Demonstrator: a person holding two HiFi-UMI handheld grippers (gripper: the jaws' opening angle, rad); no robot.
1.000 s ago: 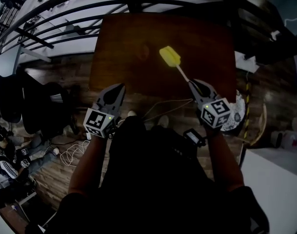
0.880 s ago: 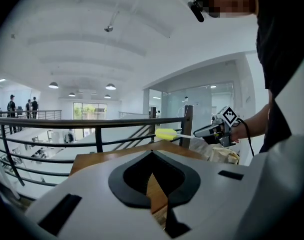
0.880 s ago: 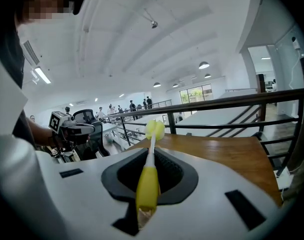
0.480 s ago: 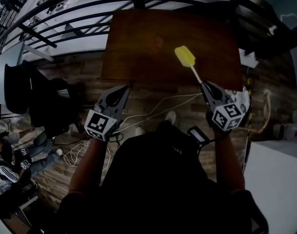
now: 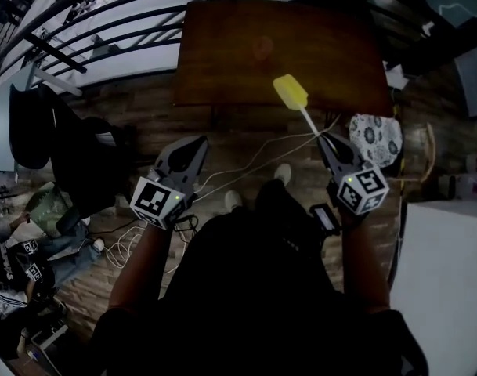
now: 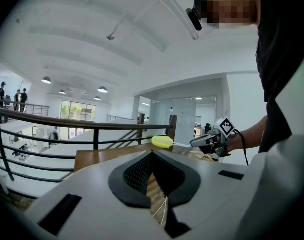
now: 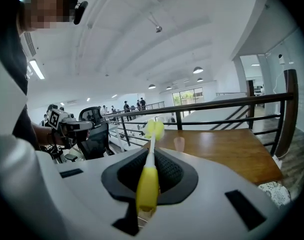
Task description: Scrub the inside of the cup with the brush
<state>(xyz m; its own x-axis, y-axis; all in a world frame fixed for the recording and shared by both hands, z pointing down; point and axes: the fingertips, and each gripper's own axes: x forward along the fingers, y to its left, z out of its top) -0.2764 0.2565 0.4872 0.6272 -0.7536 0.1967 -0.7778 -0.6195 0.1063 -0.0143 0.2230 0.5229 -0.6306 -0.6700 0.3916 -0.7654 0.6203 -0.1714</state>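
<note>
The person stands a little back from the wooden counter (image 5: 222, 61), a tool in each hand held out over the plank floor (image 5: 136, 116). The right tool (image 5: 324, 138) has its jaws closed on the yellow handle of the brush (image 5: 290, 92), whose white stem and pale yellow head stick out ahead towards the counter's near edge (the head is up in the air, not on the wood). The left tool (image 5: 197, 141) is closed tight with nothing between its jaws, well apart from the other. The cup (image 5: 261, 48), small and pinkish, stands upright near the middle of the counter, well apart from both tools and the brush. A black railing (image 5: 105, 23) runs behind the counter.
</note>
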